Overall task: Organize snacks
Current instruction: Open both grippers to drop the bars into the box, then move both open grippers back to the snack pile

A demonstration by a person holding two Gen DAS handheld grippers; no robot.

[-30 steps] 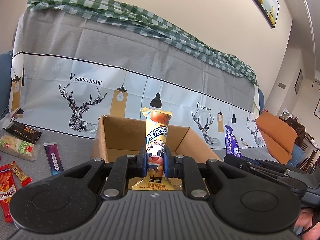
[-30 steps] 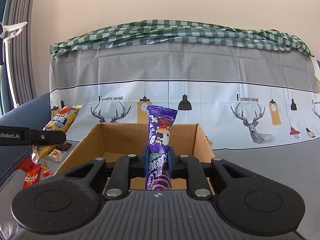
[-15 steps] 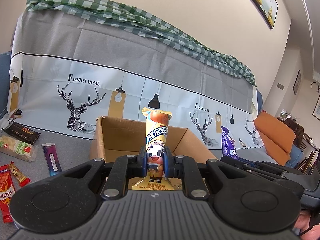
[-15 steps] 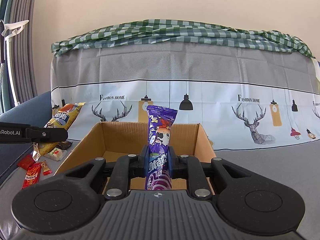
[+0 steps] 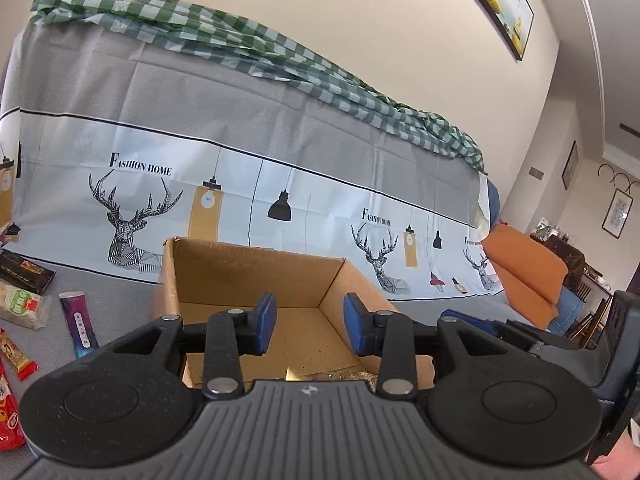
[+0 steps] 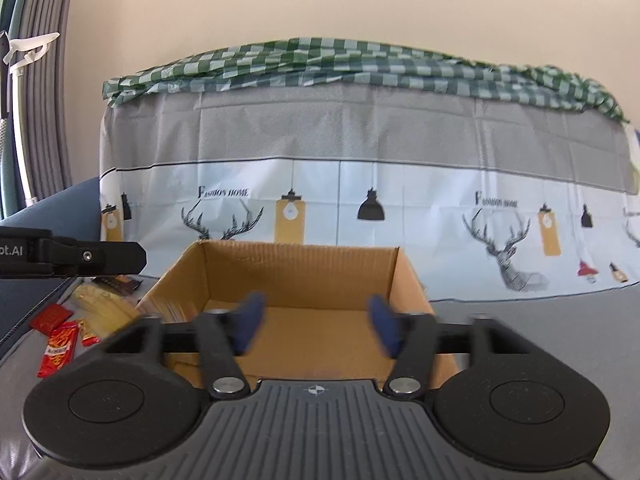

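Both the left tongs (image 5: 308, 330) and right tongs (image 6: 316, 326) gape wide and empty over the cardboard box (image 5: 256, 268), while the remaining snacks, the purple packet (image 5: 79, 320) lying lengthwise nearest, sit off the left tongs' left side.

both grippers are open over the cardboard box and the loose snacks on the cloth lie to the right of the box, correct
Not quite. The loose snacks lie to the left of the cardboard box, not the right; the left wrist view shows this, and the right wrist view agrees. The rest holds: the left gripper and right gripper are both open over the box.
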